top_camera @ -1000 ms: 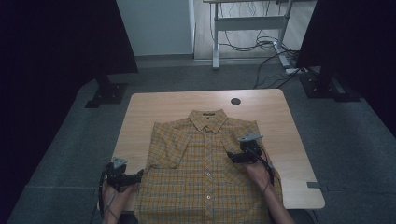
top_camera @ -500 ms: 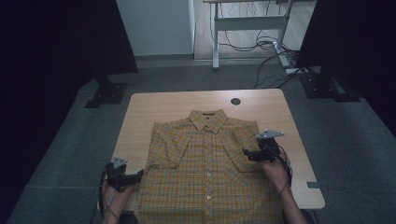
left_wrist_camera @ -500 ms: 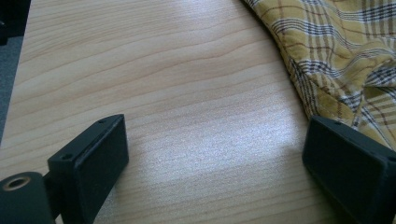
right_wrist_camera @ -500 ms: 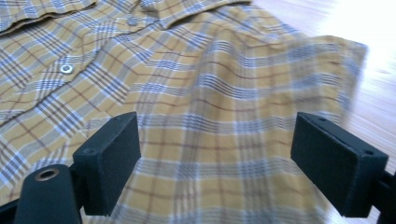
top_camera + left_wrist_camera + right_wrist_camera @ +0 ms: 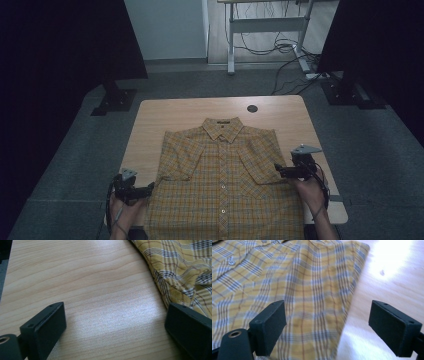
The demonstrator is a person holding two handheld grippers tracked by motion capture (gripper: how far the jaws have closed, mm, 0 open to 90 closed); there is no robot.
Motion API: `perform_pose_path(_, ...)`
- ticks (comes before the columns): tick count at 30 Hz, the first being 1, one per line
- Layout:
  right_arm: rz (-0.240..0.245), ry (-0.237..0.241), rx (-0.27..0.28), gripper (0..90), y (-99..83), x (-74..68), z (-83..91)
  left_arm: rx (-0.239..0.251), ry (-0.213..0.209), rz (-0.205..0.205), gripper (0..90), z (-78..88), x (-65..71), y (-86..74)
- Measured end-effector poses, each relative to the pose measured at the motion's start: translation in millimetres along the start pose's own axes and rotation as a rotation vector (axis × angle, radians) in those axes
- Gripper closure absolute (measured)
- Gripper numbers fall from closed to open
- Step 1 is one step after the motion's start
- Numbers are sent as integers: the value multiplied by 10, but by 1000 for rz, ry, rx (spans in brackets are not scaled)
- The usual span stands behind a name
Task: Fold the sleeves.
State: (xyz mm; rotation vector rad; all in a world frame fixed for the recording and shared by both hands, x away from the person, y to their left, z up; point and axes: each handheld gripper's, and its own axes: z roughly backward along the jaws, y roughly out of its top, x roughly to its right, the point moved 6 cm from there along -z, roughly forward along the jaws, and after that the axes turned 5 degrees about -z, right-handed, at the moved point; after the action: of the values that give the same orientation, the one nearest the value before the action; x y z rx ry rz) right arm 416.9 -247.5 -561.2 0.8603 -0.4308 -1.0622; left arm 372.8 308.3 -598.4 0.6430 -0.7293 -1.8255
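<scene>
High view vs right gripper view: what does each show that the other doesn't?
High view alone: the whole yellow plaid shirt laid flat with its collar far from the person, the wooden table with its round cable hole, the left gripper at the shirt's left edge, both hands, dark floor and desk legs behind. Right gripper view alone: close weave of the plaid, a shirt button, and the right gripper with jaws open, one over cloth, one over bare wood. Both: the shirt's right edge against the table.
</scene>
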Motion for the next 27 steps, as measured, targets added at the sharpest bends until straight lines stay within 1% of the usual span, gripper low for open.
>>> perform_pose_path(2, -17, -13, -1, 136, -100, 71, 65, 0, 0, 0, 37, 0, 0, 0)
perform_pose_path(9, -65, -52, -6, 132, -304, 237, 176, 0, 1, 1, 37, 1, 0, 0)
perform_pose_path(17, -125, -102, -9, 129, -572, 385, 294, 0, 1, 1, 38, 2, 0, -2)
perform_pose_path(22, -142, -149, -21, 127, -683, 477, 358, 0, 2, 1, 39, 4, 0, -3)
perform_pose_path(25, -146, -160, -42, 124, -755, 494, 351, 0, 2, 1, 39, 4, 0, -3)
perform_pose_path(27, -144, -165, -67, 110, -804, 494, 328, 1, 2, 1, 39, 4, 1, -3)
